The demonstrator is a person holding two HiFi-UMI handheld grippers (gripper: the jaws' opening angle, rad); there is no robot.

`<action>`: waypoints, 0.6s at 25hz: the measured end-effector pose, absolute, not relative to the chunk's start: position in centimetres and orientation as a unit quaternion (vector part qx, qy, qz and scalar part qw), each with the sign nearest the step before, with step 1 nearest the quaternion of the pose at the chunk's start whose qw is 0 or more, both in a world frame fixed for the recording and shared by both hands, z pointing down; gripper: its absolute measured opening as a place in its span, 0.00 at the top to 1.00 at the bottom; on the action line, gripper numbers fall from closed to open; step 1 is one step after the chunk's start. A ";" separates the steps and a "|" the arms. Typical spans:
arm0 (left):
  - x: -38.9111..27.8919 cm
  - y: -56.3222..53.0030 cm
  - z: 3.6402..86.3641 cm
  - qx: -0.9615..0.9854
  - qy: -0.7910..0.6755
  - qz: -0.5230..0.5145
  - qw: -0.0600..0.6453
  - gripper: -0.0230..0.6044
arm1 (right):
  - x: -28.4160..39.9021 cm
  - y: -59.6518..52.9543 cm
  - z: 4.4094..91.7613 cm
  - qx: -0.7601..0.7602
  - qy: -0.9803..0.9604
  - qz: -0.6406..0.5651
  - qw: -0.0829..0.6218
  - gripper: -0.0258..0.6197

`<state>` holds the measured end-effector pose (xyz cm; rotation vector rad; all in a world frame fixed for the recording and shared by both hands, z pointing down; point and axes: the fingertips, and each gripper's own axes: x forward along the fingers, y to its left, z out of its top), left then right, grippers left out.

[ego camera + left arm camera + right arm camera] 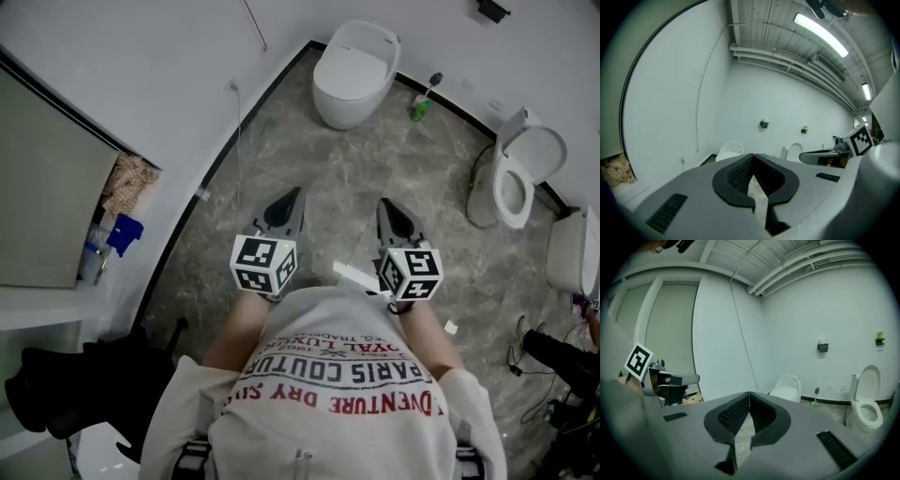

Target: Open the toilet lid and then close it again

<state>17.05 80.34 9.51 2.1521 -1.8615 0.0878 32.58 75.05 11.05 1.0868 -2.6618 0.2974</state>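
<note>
A white toilet [353, 73] with its lid down stands at the far wall; it also shows as the closed toilet [786, 386] and the toilet [729, 151] in the two gripper views. A second toilet [518, 174] with its lid up stands at the right, seen again as the open-lid toilet [866, 397]. My left gripper [296, 195] and right gripper [382, 204] are held side by side above the grey floor, well short of both toilets. Both are shut, tips together, with nothing between them.
A green toilet brush [421, 105] stands between the two toilets. A white cable [238, 141] hangs down the left wall. A shelf with a blue bottle [120, 234] is at the left. Black gear and cables [553, 361] lie at the right.
</note>
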 end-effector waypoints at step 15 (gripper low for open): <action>12.2 74.9 13.8 0.709 -0.677 0.039 0.192 0.95 | 28.8 66.8 15.0 0.359 -0.910 0.160 0.134 0.94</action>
